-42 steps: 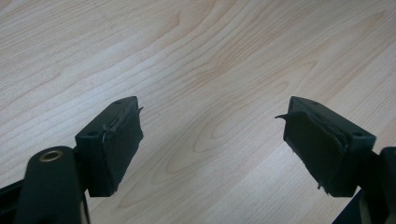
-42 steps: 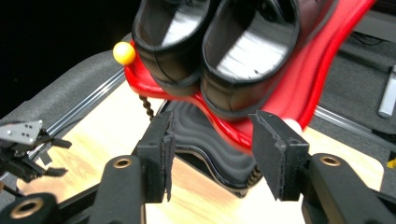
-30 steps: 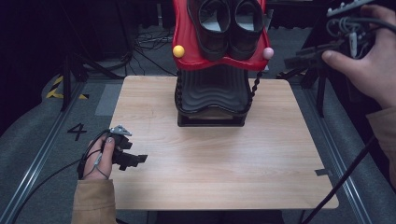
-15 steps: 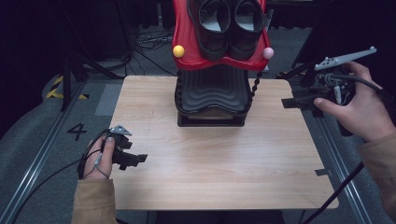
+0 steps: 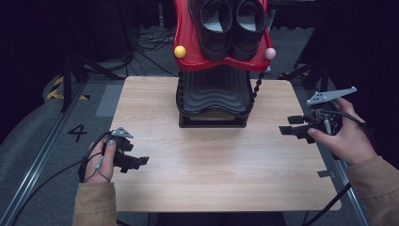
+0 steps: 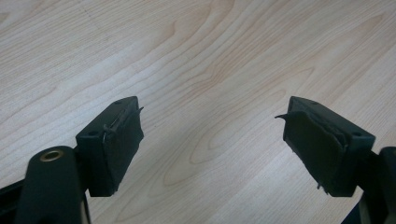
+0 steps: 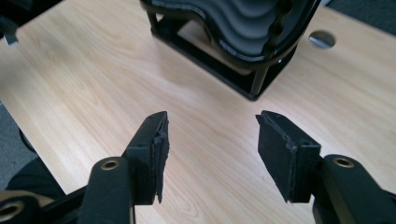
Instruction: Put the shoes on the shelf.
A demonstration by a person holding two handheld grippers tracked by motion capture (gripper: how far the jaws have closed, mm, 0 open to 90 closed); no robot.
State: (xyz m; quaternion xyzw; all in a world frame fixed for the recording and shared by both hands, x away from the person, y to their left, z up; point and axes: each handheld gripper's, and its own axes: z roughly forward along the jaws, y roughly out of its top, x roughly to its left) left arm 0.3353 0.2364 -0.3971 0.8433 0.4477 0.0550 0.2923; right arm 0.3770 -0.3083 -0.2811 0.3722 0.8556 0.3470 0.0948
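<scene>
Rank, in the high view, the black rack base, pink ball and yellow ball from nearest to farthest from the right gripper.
From the right gripper, at the table's right edge:
1. Black rack base, centre-back of the table, to the gripper's left.
2. Pink ball, on the red tray's right corner, above the rack.
3. Yellow ball, on the tray's left corner, farthest.

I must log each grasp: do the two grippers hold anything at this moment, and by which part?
Nothing is held. The left gripper has its jaws apart over the bare table, and the right gripper is open too, facing the black stand.
</scene>
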